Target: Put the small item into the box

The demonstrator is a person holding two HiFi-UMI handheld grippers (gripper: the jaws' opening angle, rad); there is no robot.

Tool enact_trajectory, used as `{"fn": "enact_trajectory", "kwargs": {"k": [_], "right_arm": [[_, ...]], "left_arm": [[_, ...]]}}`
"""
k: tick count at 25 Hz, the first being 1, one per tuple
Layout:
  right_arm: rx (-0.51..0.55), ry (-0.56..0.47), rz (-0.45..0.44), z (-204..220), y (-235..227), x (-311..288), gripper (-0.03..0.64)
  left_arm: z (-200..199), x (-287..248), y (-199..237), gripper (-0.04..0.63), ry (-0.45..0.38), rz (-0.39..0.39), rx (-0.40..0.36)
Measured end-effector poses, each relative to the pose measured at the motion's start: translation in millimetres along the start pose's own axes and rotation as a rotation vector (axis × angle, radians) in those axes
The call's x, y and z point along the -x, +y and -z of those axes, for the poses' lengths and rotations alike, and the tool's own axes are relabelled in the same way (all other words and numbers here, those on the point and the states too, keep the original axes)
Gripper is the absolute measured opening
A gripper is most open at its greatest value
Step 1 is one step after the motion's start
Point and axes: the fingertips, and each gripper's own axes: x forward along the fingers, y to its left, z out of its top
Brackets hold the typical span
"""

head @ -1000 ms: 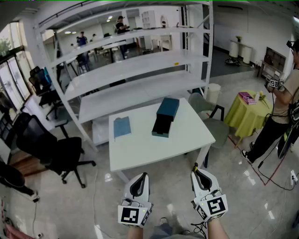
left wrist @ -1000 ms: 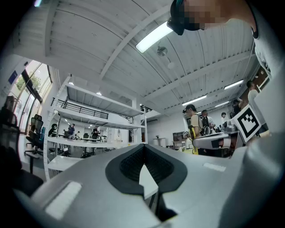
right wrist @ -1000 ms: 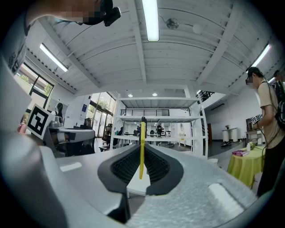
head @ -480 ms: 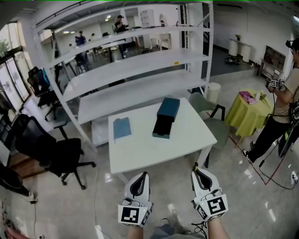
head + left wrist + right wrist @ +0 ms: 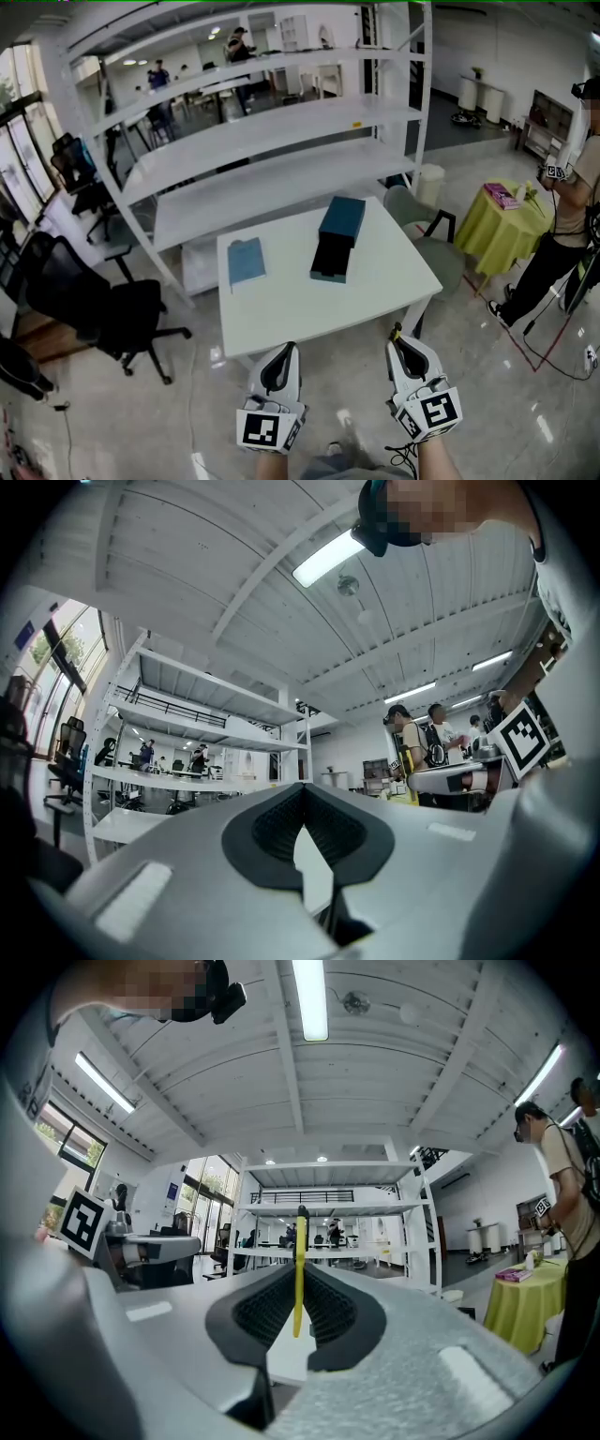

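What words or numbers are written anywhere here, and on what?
No text can be read anywhere.
Left gripper and right gripper: black-and-white square markers, no letters.
Blue wall sign: too small to read.
Yellow shelf tag: too small to read.
Teal box: no print visible.

No legible text or numbers, only square markers (image 5: 263, 430) on left claw (image 5: 287, 352), right claw (image 5: 397, 345)

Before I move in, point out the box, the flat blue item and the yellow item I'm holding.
box (image 5: 341, 221), head view, on its teal top.
flat blue item (image 5: 247, 262), head view, on its middle.
yellow item (image 5: 299, 1269), right gripper view, halfway along the strip, between the jaws.
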Motion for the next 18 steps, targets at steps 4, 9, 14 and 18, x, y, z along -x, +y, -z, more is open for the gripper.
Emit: {"fn": "enact_trajectory", "kwargs": {"k": [4,9,14,18], "right_arm": [[-0.003,-0.007,0.017,1,2,-13,0.028],[-0.007,-0.007,0.035,4,1,-24,0.028],[-0.004,0.006,0.052,8,-7,-36,0.028],[0.005,0.007,0.043,7,-14,-52,0.028]], "left_arm": [[2,-9,13,0.014,-0.004,0.014,-0.004],[8,-18,25,0.014,0.000,0.029,0.000],[12,-33,31,0.014,0.000,0.043,0.011],[15,-47,38,0.014,0.001,0.039,0.016]]}}
